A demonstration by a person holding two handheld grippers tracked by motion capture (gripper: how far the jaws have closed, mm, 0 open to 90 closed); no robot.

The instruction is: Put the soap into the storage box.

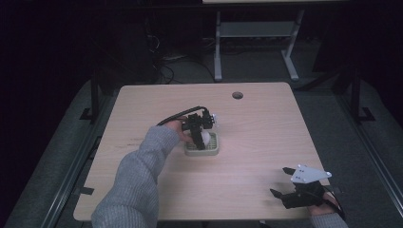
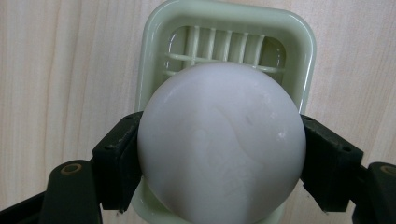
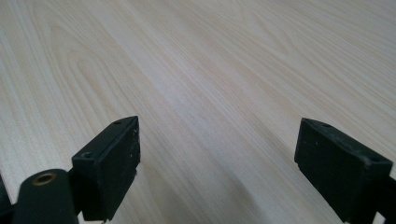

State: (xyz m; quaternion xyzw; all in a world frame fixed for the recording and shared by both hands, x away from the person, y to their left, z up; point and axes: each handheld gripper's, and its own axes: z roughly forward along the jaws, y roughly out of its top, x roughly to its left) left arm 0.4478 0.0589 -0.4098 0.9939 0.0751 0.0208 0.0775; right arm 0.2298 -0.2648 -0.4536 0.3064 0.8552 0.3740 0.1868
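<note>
One white ball (image 2: 222, 144) clamped in the left gripper (image 2: 219, 158), above one pale green tray (image 2: 152, 70) at frame centre, right gripper (image 3: 219, 158) lower right, wide open, holding nothing, over the counter (image 3: 210, 70)

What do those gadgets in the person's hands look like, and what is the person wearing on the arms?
Both are black two-jaw tools with flat, blocky pads. The left gripper trails a black cable that loops behind it. The right gripper carries a light grey three-cornered plate dotted with small holes. A round brass-coloured fitting sits by one jaw. The left sleeve is grey knit; a grey cuff shows at the right wrist.
</note>
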